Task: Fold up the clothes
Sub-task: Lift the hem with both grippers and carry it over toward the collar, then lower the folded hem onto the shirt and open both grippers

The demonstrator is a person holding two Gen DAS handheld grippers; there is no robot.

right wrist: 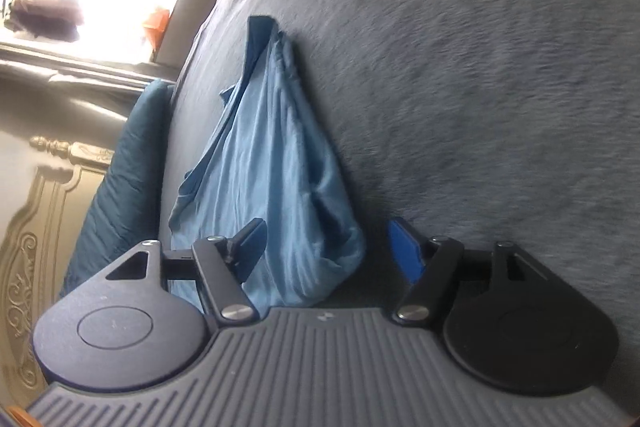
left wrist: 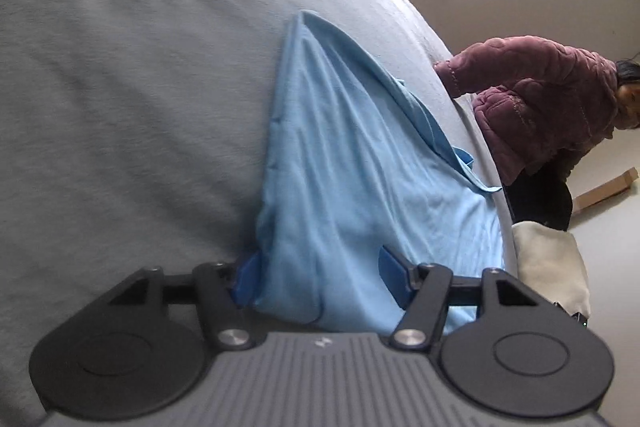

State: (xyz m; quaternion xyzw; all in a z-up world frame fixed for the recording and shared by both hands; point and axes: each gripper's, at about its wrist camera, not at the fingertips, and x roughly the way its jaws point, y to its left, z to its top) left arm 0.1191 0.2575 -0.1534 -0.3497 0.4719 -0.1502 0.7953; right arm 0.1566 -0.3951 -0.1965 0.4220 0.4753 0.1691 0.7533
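Both claws, my left claw (left wrist: 320,275) and right claw (right wrist: 326,247), stand wide apart with the blue shirt (left wrist: 360,155) on the bed (left wrist: 120,67) bunched between their fingers, its long side stretching straight away from them.

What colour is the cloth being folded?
Light blue garment, clearest in the left wrist view.

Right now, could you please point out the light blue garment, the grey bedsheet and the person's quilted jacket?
Light blue garment (left wrist: 352,163): left wrist view, wrinkled middle of the cloth.
Grey bedsheet (left wrist: 140,67): left wrist view, bare stretch.
Quilted jacket (left wrist: 540,95): left wrist view, torso.
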